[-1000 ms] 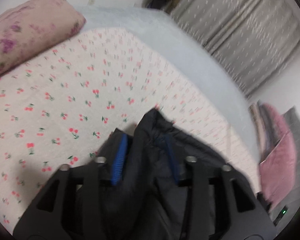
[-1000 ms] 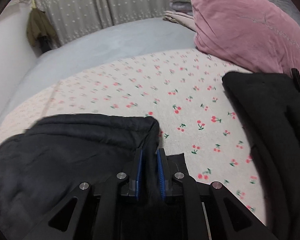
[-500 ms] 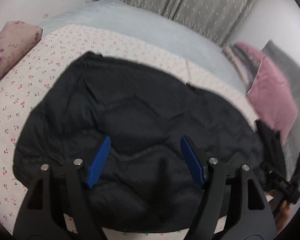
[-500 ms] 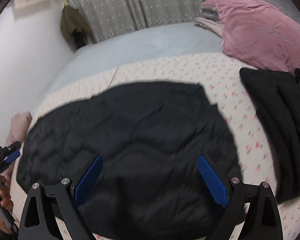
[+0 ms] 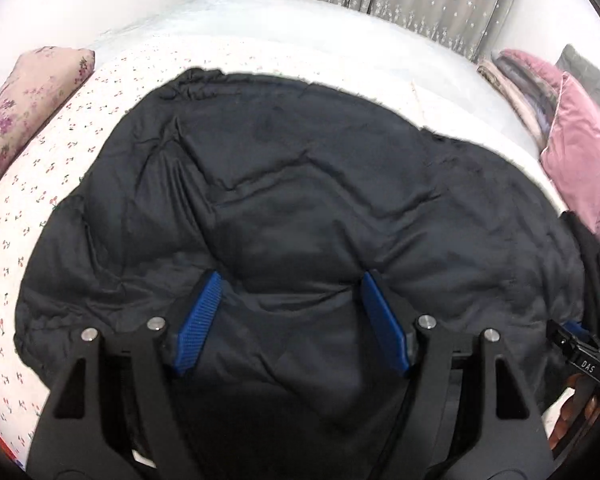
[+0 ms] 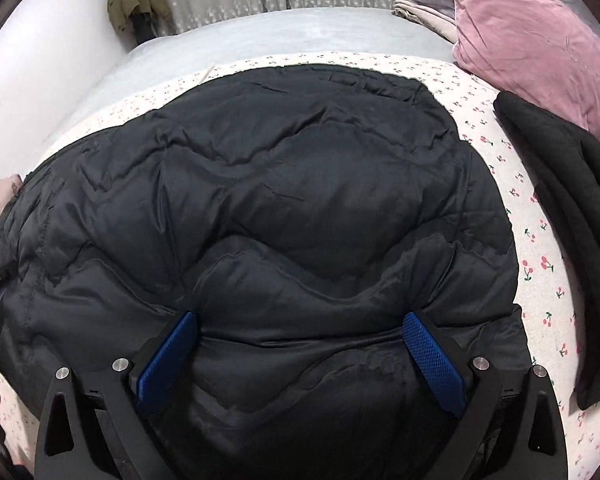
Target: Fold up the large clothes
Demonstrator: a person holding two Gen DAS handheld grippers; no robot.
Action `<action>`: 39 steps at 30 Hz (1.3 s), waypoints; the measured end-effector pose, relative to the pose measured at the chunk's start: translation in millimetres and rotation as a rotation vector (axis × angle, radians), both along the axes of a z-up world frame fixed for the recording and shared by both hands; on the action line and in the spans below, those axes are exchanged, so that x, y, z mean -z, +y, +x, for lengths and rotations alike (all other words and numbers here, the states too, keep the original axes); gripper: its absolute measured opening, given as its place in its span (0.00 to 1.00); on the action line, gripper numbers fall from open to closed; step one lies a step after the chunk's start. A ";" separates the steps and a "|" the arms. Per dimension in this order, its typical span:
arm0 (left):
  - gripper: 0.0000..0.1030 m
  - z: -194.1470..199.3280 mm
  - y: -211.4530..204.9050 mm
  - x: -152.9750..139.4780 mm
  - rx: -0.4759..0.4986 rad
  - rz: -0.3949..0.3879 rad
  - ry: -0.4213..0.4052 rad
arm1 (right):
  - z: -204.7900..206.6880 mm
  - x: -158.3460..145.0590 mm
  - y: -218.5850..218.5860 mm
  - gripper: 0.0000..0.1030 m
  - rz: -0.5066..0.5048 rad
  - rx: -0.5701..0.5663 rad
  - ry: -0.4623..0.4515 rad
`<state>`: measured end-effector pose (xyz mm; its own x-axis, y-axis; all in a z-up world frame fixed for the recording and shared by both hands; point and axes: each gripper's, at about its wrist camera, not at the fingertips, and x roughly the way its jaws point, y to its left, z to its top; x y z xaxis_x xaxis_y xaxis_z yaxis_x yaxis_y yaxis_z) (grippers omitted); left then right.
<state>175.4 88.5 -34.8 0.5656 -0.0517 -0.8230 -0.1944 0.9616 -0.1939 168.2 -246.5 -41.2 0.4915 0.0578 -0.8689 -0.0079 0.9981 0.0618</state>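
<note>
Jackets: one black puffer jacket (image 6: 284, 216), spread on cherry sheet (image 6: 540, 248)
Folded dark garments: one (image 6: 572, 216), right
Pillows: one pink (image 6: 540, 36), far right
Left gripper (image 5: 292, 312): wide, empty
Right gripper (image 6: 300, 344): opening wide, gripping nothing

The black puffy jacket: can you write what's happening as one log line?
black puffy jacket: spread on cherry-print sheet | left hand-held gripper: open | right hand-held gripper: jaws opening, nothing pinched

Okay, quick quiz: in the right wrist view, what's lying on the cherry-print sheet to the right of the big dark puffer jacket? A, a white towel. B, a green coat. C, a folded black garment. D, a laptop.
C: a folded black garment lies on the cherry-print sheet right of the puffer jacket, just below the pink pillow.
</note>
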 end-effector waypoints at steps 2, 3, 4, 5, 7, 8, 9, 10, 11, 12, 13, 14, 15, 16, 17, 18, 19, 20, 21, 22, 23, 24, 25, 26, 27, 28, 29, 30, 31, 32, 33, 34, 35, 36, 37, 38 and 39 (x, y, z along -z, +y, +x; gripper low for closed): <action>0.71 -6.7 -6.1 -13.2 0.019 -0.017 -0.041 | -7.1 -13.0 -3.4 1.00 0.033 0.016 -0.030; 0.71 -10.5 -14.0 -21.5 0.043 -0.022 -0.066 | -12.1 -21.7 -5.6 1.00 0.063 0.016 -0.060; 0.71 -11.2 -23.2 -26.0 0.067 -0.022 -0.078 | -16.6 -29.7 -6.9 1.00 0.086 0.011 -0.087; 0.71 -11.6 -32.3 -29.7 0.091 -0.022 -0.083 | -22.9 -38.9 -8.4 1.00 0.099 0.007 -0.118; 0.71 -4.8 -55.7 -31.4 0.159 -0.016 -0.064 | -28.4 -46.4 -10.6 1.00 0.096 0.012 -0.147; 0.71 0.9 -66.2 -31.6 0.185 -0.001 -0.047 | -29.3 -47.4 -12.0 1.00 0.093 0.019 -0.150; 0.71 7.8 -77.7 -31.7 0.207 0.023 -0.031 | -28.1 -47.7 -14.5 1.00 0.094 0.023 -0.148; 0.71 15.2 -88.4 -32.2 0.227 0.047 -0.019 | -27.7 -46.3 -16.9 1.00 0.101 0.029 -0.141; 0.71 25.6 -101.3 -31.7 0.253 0.079 -0.007 | -27.1 -45.2 -18.9 1.00 0.109 0.037 -0.132; 0.71 36.7 -110.8 -28.9 0.264 0.107 0.011 | -26.2 -45.6 -20.6 1.00 0.117 0.044 -0.126; 0.71 46.9 -117.2 -25.1 0.260 0.133 0.032 | -24.5 -44.4 -23.8 1.00 0.132 0.055 -0.119; 0.71 59.1 -122.6 -17.3 0.248 0.161 0.063 | -24.0 -44.2 -25.9 1.00 0.148 0.064 -0.112; 0.72 70.4 -126.3 -6.9 0.241 0.180 0.097 | -23.7 -44.1 -26.6 1.00 0.160 0.069 -0.106; 0.76 76.9 -127.4 1.1 0.235 0.191 0.118 | -21.8 -42.3 -28.3 1.00 0.176 0.070 -0.095; 0.78 80.2 -129.0 7.5 0.227 0.200 0.127 | -18.6 -39.0 -30.4 1.00 0.184 0.068 -0.078; 0.79 80.7 -130.8 10.7 0.224 0.206 0.123 | -18.1 -35.7 -29.7 1.00 0.184 0.066 -0.058; 0.79 80.3 -132.4 10.7 0.228 0.210 0.121 | -15.1 -29.8 -29.2 1.00 0.179 0.061 -0.022; 0.79 81.3 -133.2 8.7 0.234 0.209 0.129 | -12.8 -23.3 -28.6 1.00 0.178 0.058 0.013; 0.79 85.6 -131.9 4.5 0.240 0.191 0.151 | -11.6 -18.1 -29.3 1.00 0.182 0.060 0.033; 0.79 90.4 -128.5 0.9 0.239 0.167 0.160 | -10.4 -15.4 -30.3 1.00 0.191 0.065 0.044; 0.79 94.6 -124.5 -5.4 0.231 0.134 0.157 | -10.2 -16.1 -30.9 1.00 0.195 0.069 0.041; 0.79 101.7 -119.6 -15.6 0.209 0.107 0.136 | -10.8 -18.3 -31.6 1.00 0.201 0.071 0.034; 0.79 106.0 -116.6 -21.3 0.193 0.108 0.120 | -11.6 -21.8 -33.2 1.00 0.214 0.074 0.019; 0.79 113.7 -115.1 -27.8 0.172 0.119 0.100 | -12.8 -25.1 -35.1 1.00 0.227 0.078 0.005; 0.79 120.2 -114.7 -29.5 0.162 0.125 0.092 | -14.2 -26.9 -36.4 1.00 0.236 0.081 -0.003; 0.79 129.0 -115.0 -26.5 0.161 0.125 0.103 | -15.1 -28.2 -37.8 1.00 0.244 0.083 -0.009; 0.79 138.8 -115.9 -17.4 0.171 0.114 0.143 | -19.0 -29.4 -35.2 1.00 0.245 0.085 -0.010; 0.79 146.7 -117.0 -7.2 0.178 0.106 0.183 | -18.9 -28.6 -35.5 1.00 0.245 0.088 -0.007; 0.79 154.7 -117.3 4.6 0.177 0.112 0.223 | -18.7 -27.5 -35.3 1.00 0.244 0.091 0.000; 0.79 159.0 -118.7 12.4 0.164 0.136 0.225 | -17.7 -25.1 -34.7 1.00 0.246 0.090 0.013; 0.79 160.7 -121.1 17.2 0.159 0.165 0.210 | -14.1 -23.0 -35.6 1.00 0.249 0.087 0.021; 0.80 158.7 -123.1 20.8 0.161 0.180 0.203 | -13.0 -20.6 -34.6 1.00 0.247 0.086 0.030; 0.81 158.3 -126.3 24.4 0.166 0.198 0.197 | -12.2 -17.9 -32.8 1.00 0.236 0.083 0.040; 0.81 155.3 -127.6 27.4 0.166 0.208 0.193 | -11.9 -15.5 -30.9 1.00 0.221 0.078 0.049; 0.81 153.5 -129.5 29.7 0.163 0.213 0.193 | -11.4 -13.1 -27.6 1.00 0.199 0.069 0.057; 0.81 154.4 -129.6 30.1 0.159 0.211 0.197 | -10.9 -10.6 -24.5 1.00 0.178 0.061 0.063; 0.81 155.9 -128.5 30.2 0.157 0.204 0.201 | -10.6 -8.6 -22.3 1.00 0.165 0.057 0.067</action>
